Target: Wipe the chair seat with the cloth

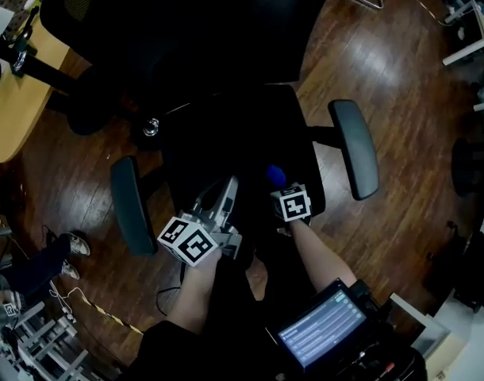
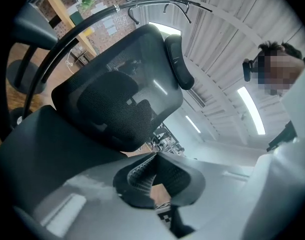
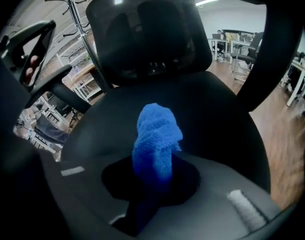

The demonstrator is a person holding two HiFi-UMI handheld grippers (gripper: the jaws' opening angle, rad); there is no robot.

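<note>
Right hand-held gripper grasps a bunched, fluffy blue cloth near the front edge of the black padded chair seat. Left hand-held gripper is clenched, empty.

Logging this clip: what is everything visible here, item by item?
chair seat: one, black, centre
armrests: two, dark grey, either side of the seat
backrest: one, black mesh, behind the seat
cloth: one, blue, bunched in the right gripper
desk: one, light wood, far left
floor: brown wood, all round
coat rack: one, dark, behind the chair
screen: one, lit, lower right
left gripper: jaws together, empty, over the seat front
right gripper: shut on the cloth
</note>
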